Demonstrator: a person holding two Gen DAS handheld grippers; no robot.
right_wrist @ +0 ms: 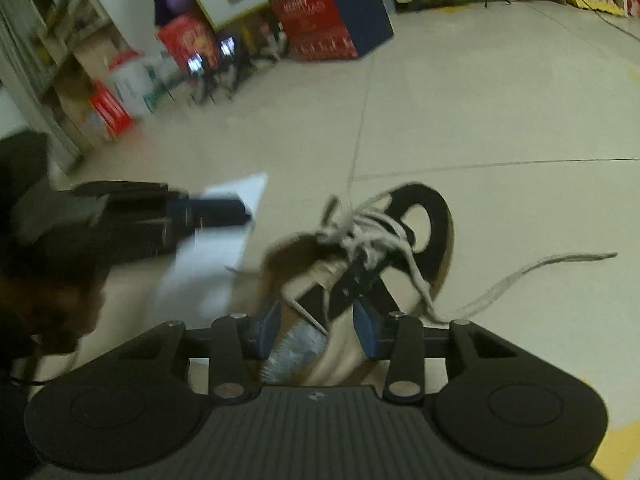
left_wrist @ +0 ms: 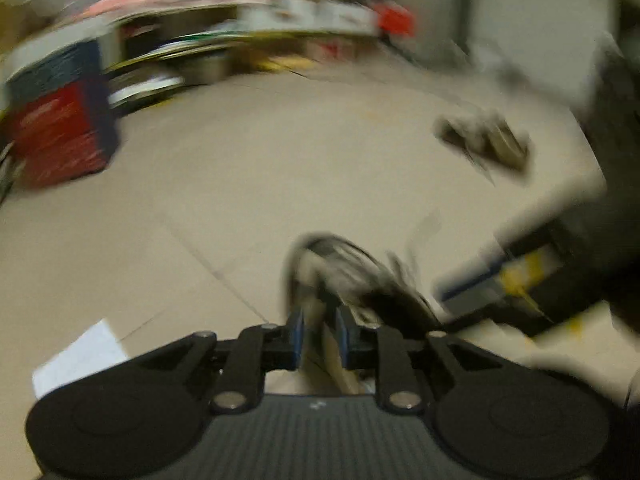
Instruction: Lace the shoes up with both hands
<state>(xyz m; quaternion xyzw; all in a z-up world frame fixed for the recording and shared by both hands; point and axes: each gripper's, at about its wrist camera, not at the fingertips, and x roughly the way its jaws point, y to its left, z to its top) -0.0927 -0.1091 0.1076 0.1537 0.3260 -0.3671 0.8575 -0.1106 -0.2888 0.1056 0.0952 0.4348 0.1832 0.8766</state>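
- Right tool (right_wrist: 316,332): the jaws are seen spread, with the heel end of the shoe (right_wrist: 360,264) between the blue pads (right_wrist: 366,330); whether the pads touch it cannot be told
- The shoe is seen lying on the pale tiled floor (right_wrist: 500,120), black toe pointing away, its grey laces (right_wrist: 372,232) bunched loosely over the tongue
- One lace end (right_wrist: 552,264) is trailed out across the floor to the right
- Left tool (left_wrist: 320,338): the jaws are held narrowly apart just above the blurred shoe (left_wrist: 344,276), nothing clearly pinched
- A white sheet of paper (right_wrist: 216,248) is seen beside the shoe
- Farther off, a red and blue box (right_wrist: 332,16) stands before cluttered shelves
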